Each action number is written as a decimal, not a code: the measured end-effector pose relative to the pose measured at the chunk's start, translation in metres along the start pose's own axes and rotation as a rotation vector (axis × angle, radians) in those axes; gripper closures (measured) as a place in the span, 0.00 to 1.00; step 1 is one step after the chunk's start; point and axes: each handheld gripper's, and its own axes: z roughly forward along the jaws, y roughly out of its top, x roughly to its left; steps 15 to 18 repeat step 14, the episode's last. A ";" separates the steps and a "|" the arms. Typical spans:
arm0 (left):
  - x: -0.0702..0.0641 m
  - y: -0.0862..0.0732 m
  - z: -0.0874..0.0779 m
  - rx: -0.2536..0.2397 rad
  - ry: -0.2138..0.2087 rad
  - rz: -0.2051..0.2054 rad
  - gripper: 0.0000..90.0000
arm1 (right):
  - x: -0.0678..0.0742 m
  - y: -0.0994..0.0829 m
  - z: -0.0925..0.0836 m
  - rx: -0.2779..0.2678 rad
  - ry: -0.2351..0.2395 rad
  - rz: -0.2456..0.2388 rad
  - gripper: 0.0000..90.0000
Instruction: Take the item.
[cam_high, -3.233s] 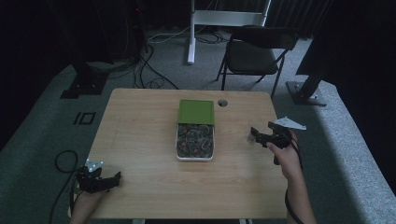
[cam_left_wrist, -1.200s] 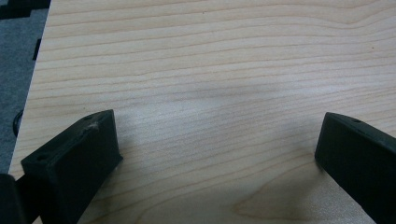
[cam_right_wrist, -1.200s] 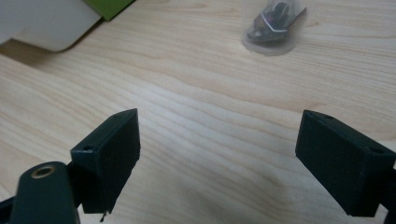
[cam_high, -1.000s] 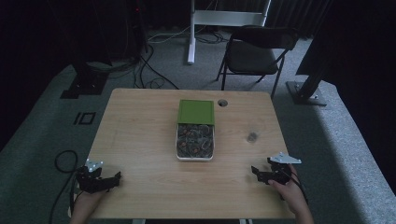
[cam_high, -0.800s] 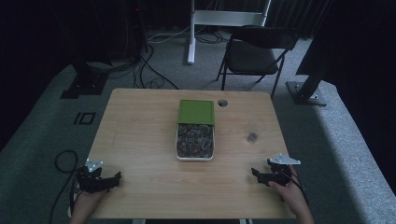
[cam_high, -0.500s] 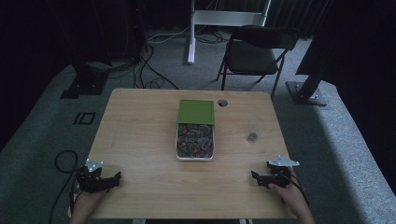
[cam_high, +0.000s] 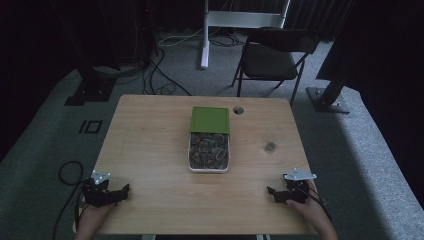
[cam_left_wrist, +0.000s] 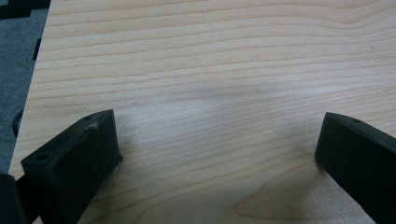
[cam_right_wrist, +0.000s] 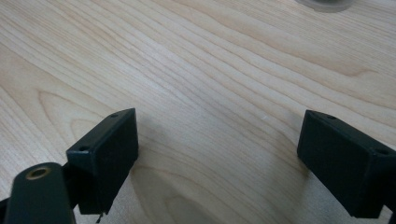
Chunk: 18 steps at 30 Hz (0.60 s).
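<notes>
I hold my left claw (cam_high: 121, 190) low over the near left corner of the wooden table (cam_high: 150, 150), and my right claw (cam_high: 272, 192) low over the near right corner. Both are released: in the left gripper view my two black jaws stand wide apart with nothing but bare wood grain between them, and in the right gripper view the jaws gape just as wide over the same pale boards. Neither claw grasps anything.

The white tray (cam_high: 208, 168) full of small dark pieces sits well ahead of both claws, out toward the middle of the table, to the right of my left claw and to the left of my right claw, roughly midway between them. A green lid (cam_high: 210, 119) lies beyond the tray's far end, touching or overlapping it; I cannot tell which. The tray is well apart from either claw.

Ahead of my right claw a small dark round thing (cam_high: 270, 147) rests on the wood, closer to that claw than the tray is, yet clear of the jaws. A pale rounded edge (cam_right_wrist: 322, 4) peeks in at the top of the right gripper view; what it is I cannot tell. Farther off, past the lid, a round hole (cam_high: 238, 109) is set in the table.

My hands grip both tools from the near edge, cables trailing back.
</notes>
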 end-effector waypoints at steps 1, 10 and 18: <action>0.000 0.000 0.000 0.000 0.000 0.000 0.00 | 0.000 0.000 0.000 0.000 0.000 0.000 0.14; -0.006 0.000 0.000 0.003 0.056 -0.059 0.00 | 0.000 0.000 0.000 0.001 0.000 0.001 0.14; -0.008 0.000 0.000 0.004 0.068 -0.074 0.00 | 0.000 0.000 0.000 0.001 0.000 0.002 0.14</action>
